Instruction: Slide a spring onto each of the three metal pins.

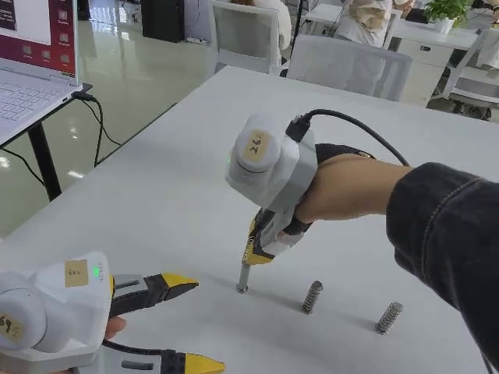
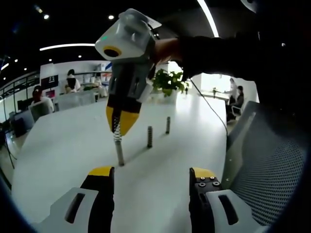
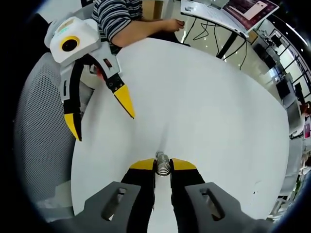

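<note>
Three metal pins stand in a row on the white table (image 1: 156,187). The middle pin (image 1: 312,297) and the right pin (image 1: 388,317) each wear a spring. The left pin (image 1: 243,277) is bare at its base. My right gripper (image 1: 253,253) points down over it, shut on a spring (image 3: 164,164) whose lower end sits on the pin's top (image 2: 117,132). My left gripper (image 1: 196,321) rests open at the near left, nothing between its yellow tips. In the left gripper view the sprung pins (image 2: 149,137) (image 2: 168,124) stand beyond the right gripper (image 2: 121,119).
A laptop (image 1: 31,54) sits on a stand off the table's left side, with cables hanging. Chairs (image 1: 343,62) stand at the far edge. A mesh chair (image 2: 272,160) is close by the left gripper. A seated person (image 3: 121,17) is across the table.
</note>
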Tool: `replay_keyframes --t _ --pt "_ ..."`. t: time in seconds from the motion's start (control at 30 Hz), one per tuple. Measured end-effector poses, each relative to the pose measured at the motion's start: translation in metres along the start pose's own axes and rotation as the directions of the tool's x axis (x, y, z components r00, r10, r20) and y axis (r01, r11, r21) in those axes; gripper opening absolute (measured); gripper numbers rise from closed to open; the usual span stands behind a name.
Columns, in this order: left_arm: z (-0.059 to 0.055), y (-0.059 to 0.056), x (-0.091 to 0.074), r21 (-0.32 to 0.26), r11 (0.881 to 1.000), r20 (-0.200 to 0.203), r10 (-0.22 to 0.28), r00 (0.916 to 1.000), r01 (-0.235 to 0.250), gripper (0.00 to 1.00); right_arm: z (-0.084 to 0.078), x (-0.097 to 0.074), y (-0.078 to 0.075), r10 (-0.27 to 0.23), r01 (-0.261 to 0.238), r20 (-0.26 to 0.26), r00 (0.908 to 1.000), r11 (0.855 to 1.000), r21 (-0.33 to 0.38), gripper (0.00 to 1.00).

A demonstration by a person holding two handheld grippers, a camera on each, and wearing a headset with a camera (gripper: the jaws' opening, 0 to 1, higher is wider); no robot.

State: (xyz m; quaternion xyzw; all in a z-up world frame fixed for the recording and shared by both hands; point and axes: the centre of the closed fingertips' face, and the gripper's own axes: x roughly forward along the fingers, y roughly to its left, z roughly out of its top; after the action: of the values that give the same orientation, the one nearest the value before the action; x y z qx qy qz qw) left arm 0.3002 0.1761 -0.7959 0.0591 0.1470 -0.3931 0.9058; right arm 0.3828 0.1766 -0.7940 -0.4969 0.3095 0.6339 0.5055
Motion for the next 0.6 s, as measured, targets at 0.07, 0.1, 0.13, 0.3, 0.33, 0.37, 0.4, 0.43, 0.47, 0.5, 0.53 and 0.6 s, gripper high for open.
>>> replay_keyframes --t 0.07,0.1,0.13,0.3,0.33,0.37,0.4,0.43,0.47,0.5,0.53,0.6 --pt "0.0 0.0 -0.001 -0.001 1.0 0.0 0.0 1.0 0.0 0.57 0.0 0.001 0.0 0.002 -0.002 0.0 1.0 1.0 0.002 0.08" --pt "0.0 0.0 -0.001 -0.001 1.0 -0.001 0.0 1.0 0.0 0.57 0.0 0.003 0.0 0.004 -0.004 -0.001 1.0 1.0 0.003 0.08" --pt "0.0 0.0 -0.001 -0.001 1.0 -0.001 0.0 1.0 0.0 0.57 0.0 0.004 0.0 0.008 -0.008 -0.003 1.0 1.0 0.004 0.08" --pt "-0.001 0.001 -0.003 -0.002 1.0 -0.004 0.001 1.0 -0.001 0.56 -0.003 0.01 -0.001 0.013 -0.013 -0.02 0.9997 1.0 0.002 0.08" --pt "-0.001 0.001 -0.003 -0.002 1.0 -0.005 0.002 1.0 -0.002 0.56 -0.003 0.01 0.0 0.015 -0.015 -0.021 0.9997 1.0 0.004 0.08" --pt "-0.001 0.001 -0.003 -0.003 1.0 -0.005 0.002 1.0 -0.002 0.56 -0.003 0.012 0.0 0.017 -0.017 -0.021 0.9996 1.0 0.006 0.08" --pt "-0.001 0.001 -0.003 -0.002 1.0 -0.005 0.002 1.0 -0.002 0.56 -0.003 0.013 0.0 0.019 -0.019 -0.021 0.9996 1.0 0.007 0.08" --pt "-0.002 0.001 -0.003 -0.002 1.0 -0.006 0.002 1.0 -0.002 0.56 -0.003 0.014 0.0 0.02 -0.02 -0.023 0.9995 1.0 0.007 0.08" --pt "-0.002 0.0 -0.003 -0.003 1.0 -0.006 0.001 1.0 -0.001 0.56 -0.004 0.015 0.0 0.022 -0.022 -0.025 0.9994 1.0 0.008 0.08" --pt "-0.002 0.0 -0.003 -0.003 1.0 -0.006 0.001 1.0 -0.001 0.56 -0.004 0.016 0.0 0.023 -0.022 -0.026 0.9994 1.0 0.008 0.08" --pt "-0.002 0.0 -0.003 -0.003 1.0 -0.007 0.001 1.0 -0.001 0.56 -0.004 0.018 0.001 0.024 -0.024 -0.027 0.9994 1.0 0.009 0.08" --pt "-0.002 0.0 -0.003 -0.004 1.0 -0.006 0.0 1.0 0.0 0.56 -0.005 0.021 0.002 0.029 -0.029 -0.031 0.9991 0.999 0.013 0.08"
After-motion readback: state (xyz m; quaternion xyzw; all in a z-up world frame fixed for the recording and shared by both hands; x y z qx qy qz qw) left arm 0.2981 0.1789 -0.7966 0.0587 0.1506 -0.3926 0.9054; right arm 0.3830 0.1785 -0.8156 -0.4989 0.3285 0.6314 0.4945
